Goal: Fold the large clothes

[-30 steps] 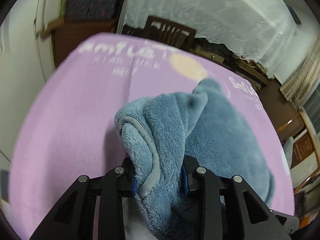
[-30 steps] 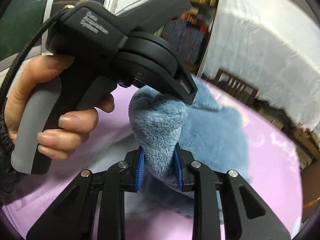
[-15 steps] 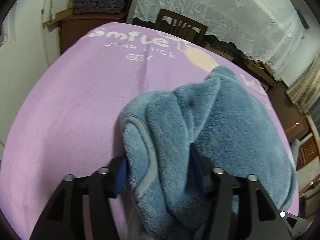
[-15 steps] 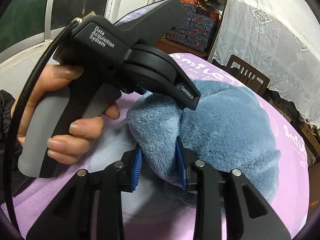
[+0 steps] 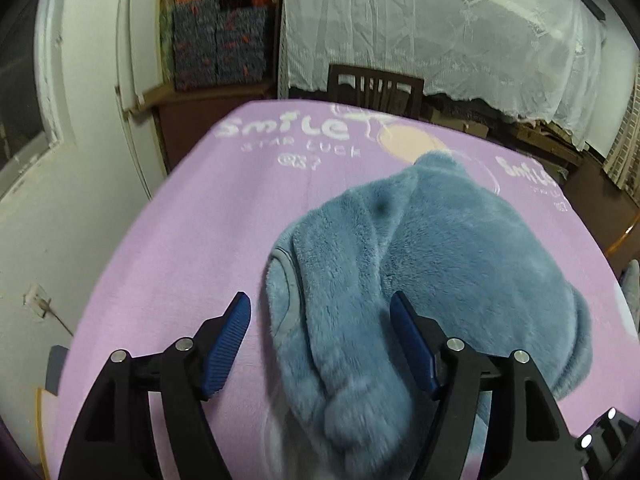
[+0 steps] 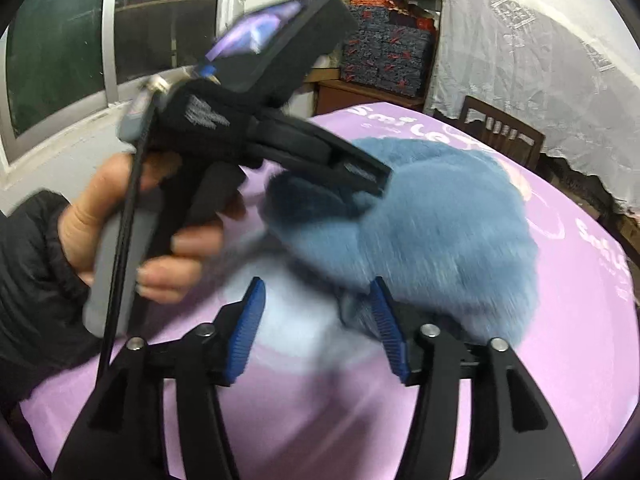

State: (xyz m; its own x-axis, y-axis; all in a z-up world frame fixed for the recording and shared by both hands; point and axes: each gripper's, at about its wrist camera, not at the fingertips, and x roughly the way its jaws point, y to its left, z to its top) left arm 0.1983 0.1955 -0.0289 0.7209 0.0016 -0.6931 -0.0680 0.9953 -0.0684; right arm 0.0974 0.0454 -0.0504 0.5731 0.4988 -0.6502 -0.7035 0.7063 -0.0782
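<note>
A fluffy blue fleece garment (image 5: 432,264) lies bunched on the purple cloth-covered table (image 5: 200,232). My left gripper (image 5: 320,312) is open, its blue pads either side of the garment's near fold without clamping it. My right gripper (image 6: 318,300) is open too, with the garment (image 6: 440,232) lying just beyond its right pad. In the right wrist view the left gripper body (image 6: 256,140) is held in a hand at the left, over the garment's left edge, and is blurred.
A dark wooden chair (image 5: 376,88) stands at the table's far edge. White lace curtain (image 5: 440,28) hangs behind it. Stacked patterned boxes (image 5: 216,44) sit on a brown cabinet at the back left. A white wall is at the left.
Both grippers held folds of the garment a second ago and have opened. The garment has dropped and lies lower and flatter on the table.
</note>
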